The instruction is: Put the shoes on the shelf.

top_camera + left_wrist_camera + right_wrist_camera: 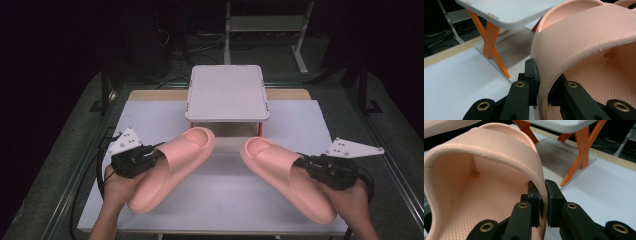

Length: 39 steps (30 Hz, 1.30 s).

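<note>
Two pink slide sandals are held up over the white table. My left gripper [150, 156] is shut on the outer edge of the left sandal [175, 165], its black pads [532, 75] pinching the strap wall [579, 42]. My right gripper [306, 165] is shut on the right sandal [280, 172], clamping the strap's side wall [539, 177] between its pads [554, 192]. Both sandals point their toes toward the small stand, tilted with toes raised.
A low white stand [227, 92] with orange legs [490, 37] sits at the back middle of the table [150, 115]. The table's wooden far edge [150, 94] and dark floor with cables lie beyond. A white table frame [265, 22] stands in the dark background.
</note>
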Tool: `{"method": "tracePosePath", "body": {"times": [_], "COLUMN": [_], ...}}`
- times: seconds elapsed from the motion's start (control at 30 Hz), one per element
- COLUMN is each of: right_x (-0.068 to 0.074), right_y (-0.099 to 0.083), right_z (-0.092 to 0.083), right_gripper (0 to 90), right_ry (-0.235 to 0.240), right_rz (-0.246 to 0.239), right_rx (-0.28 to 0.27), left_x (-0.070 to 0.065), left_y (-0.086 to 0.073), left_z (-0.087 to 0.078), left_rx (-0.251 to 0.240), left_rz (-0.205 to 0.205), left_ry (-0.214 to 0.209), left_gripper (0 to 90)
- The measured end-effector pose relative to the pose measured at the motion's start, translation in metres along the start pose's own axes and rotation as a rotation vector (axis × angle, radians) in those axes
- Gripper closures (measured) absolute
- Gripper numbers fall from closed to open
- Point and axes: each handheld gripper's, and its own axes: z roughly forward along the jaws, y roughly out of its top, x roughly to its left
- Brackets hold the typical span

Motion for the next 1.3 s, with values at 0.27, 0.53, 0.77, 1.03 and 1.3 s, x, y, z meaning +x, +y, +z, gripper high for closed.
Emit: {"method": "tracePosePath", "body": {"times": [0.27, 0.53, 0.77, 1.03, 1.3], "right_x": [-0.005, -0.009, -0.021, -0.033, -0.035], "right_y": [0.020, 0.043, 0.061, 0.072, 0.088], "right_z": [-0.001, 0.001, 0.004, 0.015, 0.026], "right_gripper": [82.9, 83.0, 83.0, 82.9, 82.9], "right_ry": [0.001, -0.023, -0.057, -0.081, -0.094], "right_rz": [-0.018, -0.051, -0.049, -0.048, -0.062], "right_rx": [-0.031, -0.051, -0.061, -0.050, -0.052], "left_x": [0.011, 0.019, 0.029, 0.039, 0.053], "left_y": [0.028, 0.045, 0.058, 0.073, 0.088], "left_z": [-0.001, 0.003, 0.014, 0.024, 0.033], "left_rx": [0.014, 0.024, 0.036, 0.046, 0.058], "left_rz": [0.024, 0.024, 0.013, 0.006, -0.004], "left_ry": [0.003, 0.018, 0.033, 0.039, 0.050], "left_gripper": [80.9, 80.9, 80.9, 80.9, 80.8]}}
